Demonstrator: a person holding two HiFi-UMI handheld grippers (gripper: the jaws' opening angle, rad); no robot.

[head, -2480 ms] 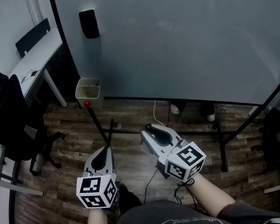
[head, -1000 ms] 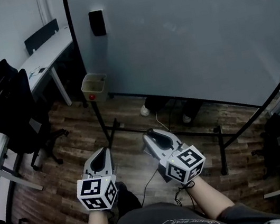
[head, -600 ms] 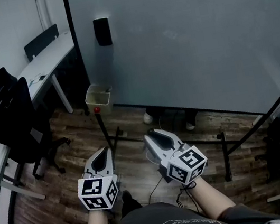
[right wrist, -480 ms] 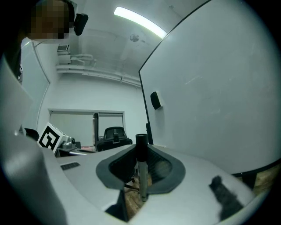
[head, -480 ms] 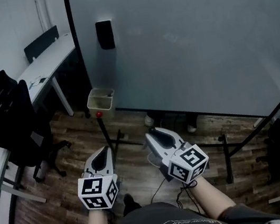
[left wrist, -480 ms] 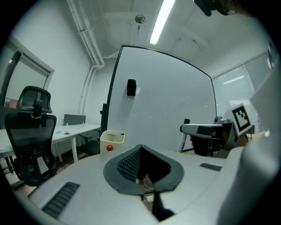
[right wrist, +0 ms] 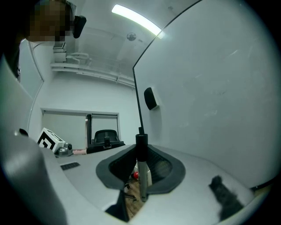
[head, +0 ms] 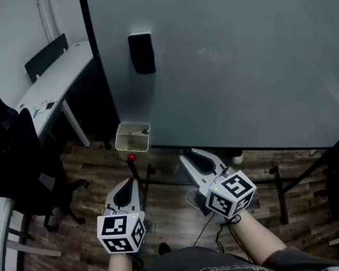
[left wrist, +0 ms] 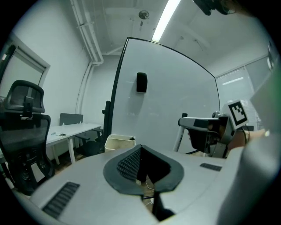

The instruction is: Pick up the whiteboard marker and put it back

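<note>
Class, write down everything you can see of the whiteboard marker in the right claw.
The whiteboard marker stands upright, clamped between the pads of the right claw. It is a slim stick, plastic by its look, with a black cap on top and a pale grey barrel below. Only the pads touch it.

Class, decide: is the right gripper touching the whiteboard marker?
Touching. The right gripper view shows the whiteboard marker standing upright, pinched between the jaws of the right gripper.

Whiteboard marker (right wrist: 141, 165), black cap up, pale barrel, upright, clamped in the right hand-held gripper (right wrist: 141, 176)
</note>
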